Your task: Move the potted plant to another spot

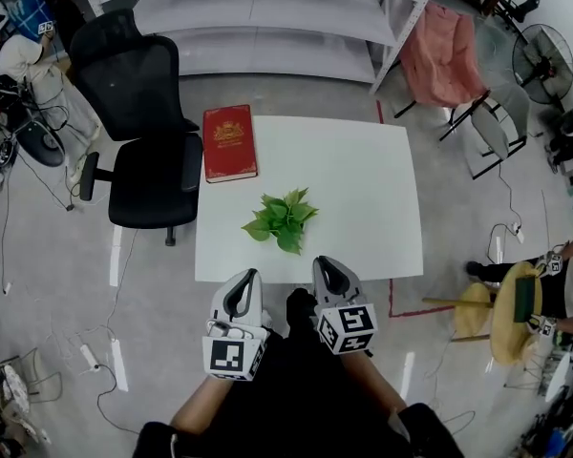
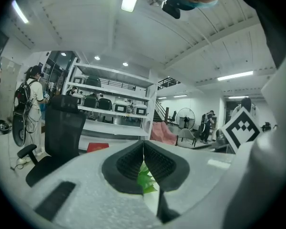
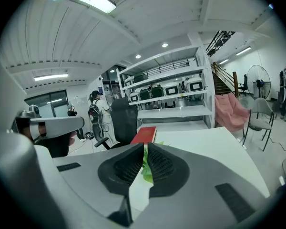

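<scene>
A black office chair [image 1: 138, 132] stands well to the left of the potted plant [image 1: 282, 219], off the white worktop [image 1: 363, 179]. A red book [image 1: 229, 143] lies flat at the worktop's corner, left of the plant and beyond it. The left gripper [image 1: 244, 289] hangs off the near edge, on the near left of the plant, its jaws pressed together and holding nothing. The plant sits on the worktop towards the near edge, its green leaves showing through the thin slit between each gripper's pads. The right gripper [image 1: 329, 273] hovers on the near right of the plant, jaws likewise closed and empty. A chair draped in pink cloth [image 1: 444, 55] stands far to the plant's right.
</scene>
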`<state>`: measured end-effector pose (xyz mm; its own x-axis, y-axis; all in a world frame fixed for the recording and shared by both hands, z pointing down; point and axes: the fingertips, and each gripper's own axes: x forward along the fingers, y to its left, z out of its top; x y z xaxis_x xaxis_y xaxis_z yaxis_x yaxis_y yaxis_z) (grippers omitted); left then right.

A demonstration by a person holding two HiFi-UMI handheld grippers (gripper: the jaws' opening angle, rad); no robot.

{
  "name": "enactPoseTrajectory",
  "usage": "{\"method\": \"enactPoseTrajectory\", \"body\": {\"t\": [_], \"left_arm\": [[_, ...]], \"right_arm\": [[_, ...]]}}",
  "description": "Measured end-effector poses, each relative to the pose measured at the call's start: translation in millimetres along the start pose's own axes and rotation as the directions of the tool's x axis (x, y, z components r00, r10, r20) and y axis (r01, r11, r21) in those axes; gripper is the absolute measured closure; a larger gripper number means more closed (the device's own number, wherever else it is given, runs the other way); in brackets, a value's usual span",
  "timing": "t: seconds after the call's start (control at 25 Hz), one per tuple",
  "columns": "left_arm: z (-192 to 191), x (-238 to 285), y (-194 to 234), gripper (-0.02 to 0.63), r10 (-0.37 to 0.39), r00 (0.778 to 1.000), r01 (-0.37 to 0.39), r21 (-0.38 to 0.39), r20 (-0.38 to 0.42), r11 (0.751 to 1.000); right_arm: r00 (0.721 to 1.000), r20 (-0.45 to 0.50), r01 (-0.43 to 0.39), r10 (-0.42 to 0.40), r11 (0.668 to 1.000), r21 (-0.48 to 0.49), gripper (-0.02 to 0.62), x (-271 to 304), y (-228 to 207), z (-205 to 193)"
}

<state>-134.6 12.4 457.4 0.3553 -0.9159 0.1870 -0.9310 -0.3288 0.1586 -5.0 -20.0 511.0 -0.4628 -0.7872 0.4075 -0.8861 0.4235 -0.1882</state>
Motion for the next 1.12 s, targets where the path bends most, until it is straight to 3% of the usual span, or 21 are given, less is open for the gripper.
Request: {"method": "enactPoseTrajectory", "body": {"t": [0.28,0.64,0.92,1.12], "left_arm": [[7.2,49.3,2.3,0.589,0.039,0.999,-0.039,-0.004,0.004,0.999],[-4.0,85.3,8.6,0.589,0.076,0.996,-0.077,-0.012,-0.043,0.997],[-10.3,99.4,16.3,0.589,0.094,0.993,-0.095,-0.014,-0.076,0.995],[-15.0,110.4,21.3,0.589,0.100,0.990,-0.103,-0.022,-0.095,0.994]], "right_arm": [[0.990,-0.141,-0.029,0.031,0.999,0.013,0.581,52.8,-44.2,-25.5],[0.941,-0.332,-0.057,0.063,0.998,0.029,0.580,117.0,-76.6,-81.9],[0.898,-0.427,-0.077,0.108,0.993,0.089,0.532,156.5,-82.7,-112.2],[0.883,-0.453,-0.081,0.125,0.990,0.114,0.515,175.4,-85.0,-119.2]]}}
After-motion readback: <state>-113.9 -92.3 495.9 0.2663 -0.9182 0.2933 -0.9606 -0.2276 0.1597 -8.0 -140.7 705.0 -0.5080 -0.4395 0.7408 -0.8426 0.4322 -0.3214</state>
